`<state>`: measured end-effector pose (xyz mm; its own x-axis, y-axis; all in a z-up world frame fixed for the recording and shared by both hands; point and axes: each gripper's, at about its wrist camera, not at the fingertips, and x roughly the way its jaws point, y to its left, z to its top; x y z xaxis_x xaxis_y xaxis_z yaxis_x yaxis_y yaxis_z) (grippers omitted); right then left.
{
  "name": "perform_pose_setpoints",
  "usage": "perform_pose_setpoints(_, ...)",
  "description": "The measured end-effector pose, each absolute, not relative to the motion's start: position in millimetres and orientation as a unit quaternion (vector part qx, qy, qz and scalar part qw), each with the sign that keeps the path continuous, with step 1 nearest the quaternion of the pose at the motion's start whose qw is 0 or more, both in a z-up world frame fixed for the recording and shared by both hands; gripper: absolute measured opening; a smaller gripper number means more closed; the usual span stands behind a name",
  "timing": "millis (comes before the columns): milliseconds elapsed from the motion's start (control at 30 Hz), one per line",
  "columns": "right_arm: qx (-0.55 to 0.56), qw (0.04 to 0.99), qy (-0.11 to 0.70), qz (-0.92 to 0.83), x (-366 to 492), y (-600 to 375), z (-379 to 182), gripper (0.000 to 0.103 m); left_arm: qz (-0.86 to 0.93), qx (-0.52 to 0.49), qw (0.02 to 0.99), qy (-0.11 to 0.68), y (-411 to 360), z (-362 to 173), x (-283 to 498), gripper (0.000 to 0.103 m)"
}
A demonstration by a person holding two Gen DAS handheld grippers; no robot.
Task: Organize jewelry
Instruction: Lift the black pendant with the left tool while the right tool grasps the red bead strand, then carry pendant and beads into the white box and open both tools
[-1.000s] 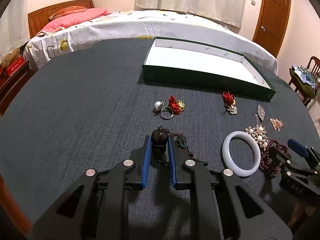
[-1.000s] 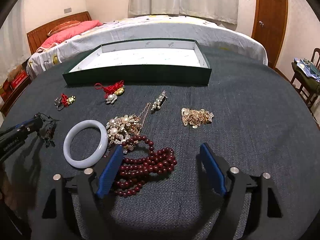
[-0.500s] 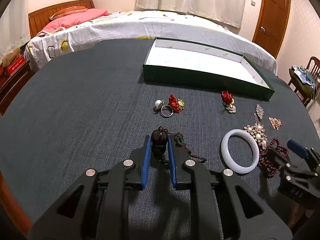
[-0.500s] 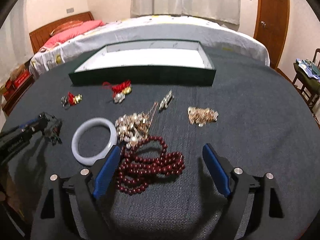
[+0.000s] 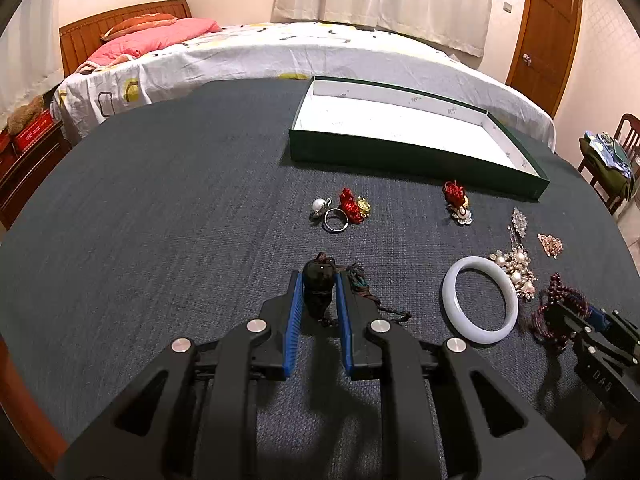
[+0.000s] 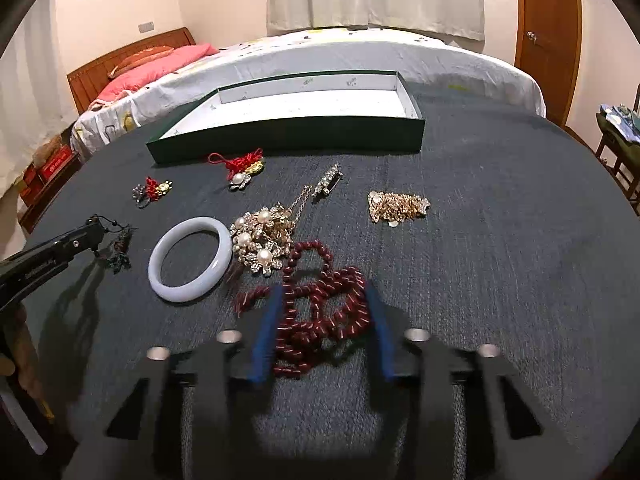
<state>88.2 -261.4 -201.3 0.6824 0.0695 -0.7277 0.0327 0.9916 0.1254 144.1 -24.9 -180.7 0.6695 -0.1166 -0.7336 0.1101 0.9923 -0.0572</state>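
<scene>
Left gripper [image 5: 316, 292]: matte black frame, two fingers lined with ribbed blue pads [image 5: 295, 320], four round silver screws across the linkage, triangular cut-outs in the arms.
Right gripper [image 6: 322, 312]: same black build, blue pads, four silver screws; white lettering on its side, unreadable, at 4 o'clock in the left wrist view.

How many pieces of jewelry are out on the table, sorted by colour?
Red: 3 – bead string, two knot charms
Gold or pearl: 2 – pearl cluster, gold chain
Silver: 1 – brooch
White: 1 – bangle
Dark: 1 – pendant
Total: 8
</scene>
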Motion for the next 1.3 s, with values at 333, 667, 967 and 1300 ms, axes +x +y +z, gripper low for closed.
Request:
perform_pose_setpoints(333, 0.086, 0.917, 0.388, 0.030, 80.4, -264.5, -197.3, 0.014, -0.061, -0.003, 0.918, 0.393, -25.6, -171.4, 133.4, 0.017)
perform_pose_setpoints(667, 0.097, 0.931, 0.351, 0.038, 71.3, -269.1, -170.0, 0.014, -0.067, -0.003, 0.927, 0.368, -26.6, -146.4, 118.6, 0.017)
perform_pose_setpoints(967, 0.107, 0.939, 0.323, 0.045, 70.0, -273.6, -149.6, 0.014, -0.075, -0.006, 0.935, 0.347, -30.9, -123.1, 115.9, 0.017)
perform_pose_setpoints(1300, 0.110, 0.951, 0.285, 0.048, 87.9, -281.2, -120.6, 0.014, -0.094, -0.019, 0.942, 0.321, -42.3, -93.7, 136.2, 0.017)
